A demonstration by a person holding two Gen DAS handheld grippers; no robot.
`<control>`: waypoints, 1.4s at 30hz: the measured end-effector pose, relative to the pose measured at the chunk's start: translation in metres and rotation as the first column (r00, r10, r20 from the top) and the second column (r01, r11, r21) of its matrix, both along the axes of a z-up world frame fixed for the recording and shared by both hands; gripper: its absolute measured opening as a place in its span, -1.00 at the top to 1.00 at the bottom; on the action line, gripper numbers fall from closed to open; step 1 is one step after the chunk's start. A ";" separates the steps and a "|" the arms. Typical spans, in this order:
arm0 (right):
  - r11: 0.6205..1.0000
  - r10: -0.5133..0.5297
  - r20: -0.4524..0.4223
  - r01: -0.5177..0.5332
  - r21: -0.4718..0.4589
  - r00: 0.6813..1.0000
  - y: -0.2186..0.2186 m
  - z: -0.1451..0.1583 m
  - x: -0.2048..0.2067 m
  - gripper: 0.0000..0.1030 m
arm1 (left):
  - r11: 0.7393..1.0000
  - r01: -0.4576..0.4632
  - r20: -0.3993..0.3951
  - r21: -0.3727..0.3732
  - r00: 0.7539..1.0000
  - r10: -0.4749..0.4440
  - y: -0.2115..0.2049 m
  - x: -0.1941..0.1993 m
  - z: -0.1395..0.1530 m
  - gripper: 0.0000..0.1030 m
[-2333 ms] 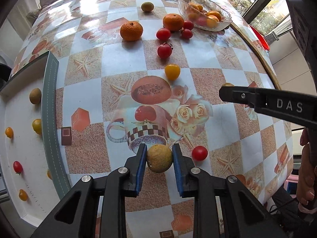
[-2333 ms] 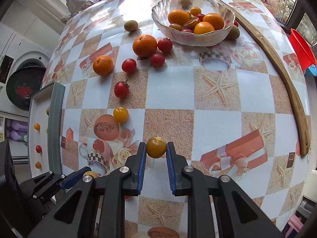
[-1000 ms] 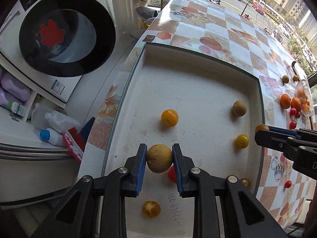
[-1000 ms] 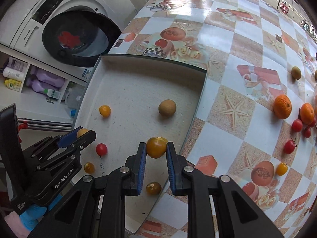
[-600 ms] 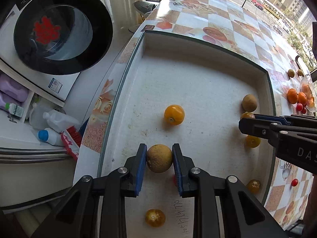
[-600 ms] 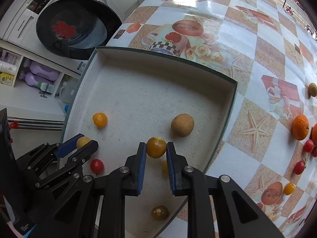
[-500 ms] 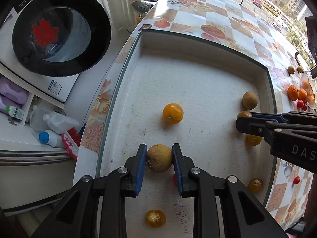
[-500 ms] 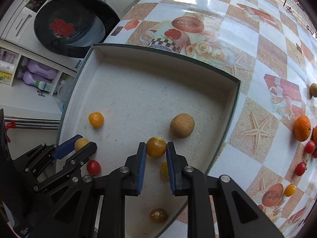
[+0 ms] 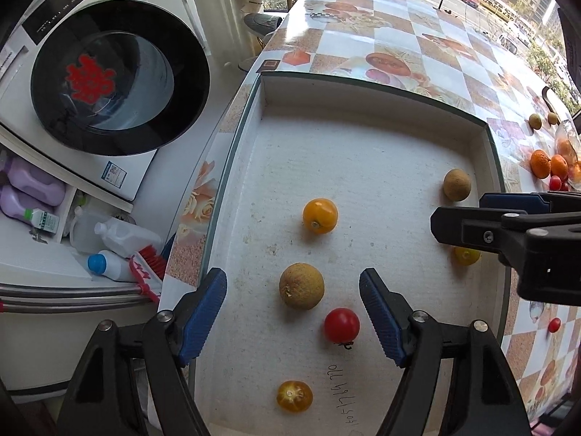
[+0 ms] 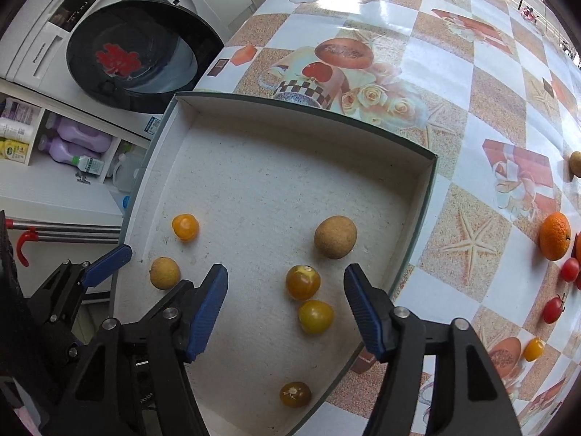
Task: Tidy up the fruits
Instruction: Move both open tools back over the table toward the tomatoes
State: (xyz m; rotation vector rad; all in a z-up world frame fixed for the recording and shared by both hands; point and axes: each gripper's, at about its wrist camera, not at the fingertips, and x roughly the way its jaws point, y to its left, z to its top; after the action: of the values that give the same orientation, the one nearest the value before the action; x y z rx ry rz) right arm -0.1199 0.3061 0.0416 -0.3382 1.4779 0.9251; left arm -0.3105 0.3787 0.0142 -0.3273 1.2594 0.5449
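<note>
Both grippers are open over the white tray [image 9: 363, 152] [image 10: 276, 181]. My left gripper [image 9: 292, 309] has its jaws wide apart around a tan round fruit [image 9: 301, 286] that lies on the tray floor, also in the right wrist view [image 10: 165, 273]. A red tomato [image 9: 341, 324] lies beside it. My right gripper [image 10: 285, 292] is open around a yellow-orange tomato [image 10: 303, 282] lying on the tray, with a yellow tomato [image 10: 315, 316] just behind it. The right gripper also shows in the left wrist view [image 9: 508, 232].
The tray also holds an orange tomato [image 9: 320, 216], a brown fruit [image 9: 456, 190] [image 10: 335, 237] and more small tomatoes [image 9: 294, 396] [image 10: 295, 394]. Oranges [image 10: 554, 235] and red tomatoes [image 10: 552, 309] lie on the patterned table [image 10: 454, 72]. A washing machine [image 9: 109, 91] stands left.
Both grippers opened. The tan fruit left the left gripper and the yellow-orange tomato left the right gripper; both now lie on the tray floor.
</note>
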 end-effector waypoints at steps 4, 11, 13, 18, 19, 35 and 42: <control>0.997 -0.059 -0.010 0.059 0.044 0.998 -0.018 0.017 0.005 -0.60 | 1.000 0.025 -0.006 -0.006 1.000 -0.025 -0.008 0.003 0.007 -0.49; 0.980 -0.196 0.020 0.195 0.034 0.980 -0.080 0.034 0.021 -0.60 | 0.994 0.104 0.006 0.013 0.995 -0.104 -0.039 0.023 0.025 -0.49; 0.971 -0.238 0.037 0.238 0.015 0.970 -0.107 0.035 0.025 -0.60 | 0.991 0.134 0.015 0.013 0.991 -0.134 -0.050 0.031 0.031 -0.49; 0.936 -0.342 0.087 0.347 -0.052 0.936 -0.188 0.029 0.024 -0.60 | 0.971 0.239 0.037 0.007 0.970 -0.239 -0.090 0.057 0.040 -0.49; 0.929 -0.358 0.096 0.365 -0.065 0.929 -0.202 0.026 0.022 -0.60 | 0.965 0.262 0.040 0.004 0.964 -0.262 -0.098 0.063 0.041 -0.49; 0.863 -0.486 0.099 0.495 -0.104 0.868 -0.296 -0.014 -0.008 -0.31 | 0.852 0.512 0.019 -0.110 0.858 -0.513 -0.225 0.156 -0.002 -0.49; 0.857 -0.504 0.098 0.511 -0.067 0.858 -0.292 -0.021 -0.011 -0.12 | 0.843 0.524 0.016 -0.121 0.850 -0.526 -0.249 0.185 -0.019 -0.49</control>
State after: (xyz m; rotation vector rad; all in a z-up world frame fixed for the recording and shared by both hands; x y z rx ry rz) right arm -0.1311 0.0141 0.0204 -0.0357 1.4396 0.4130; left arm -0.1255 0.1301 -0.0043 -0.0652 1.3343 -0.0034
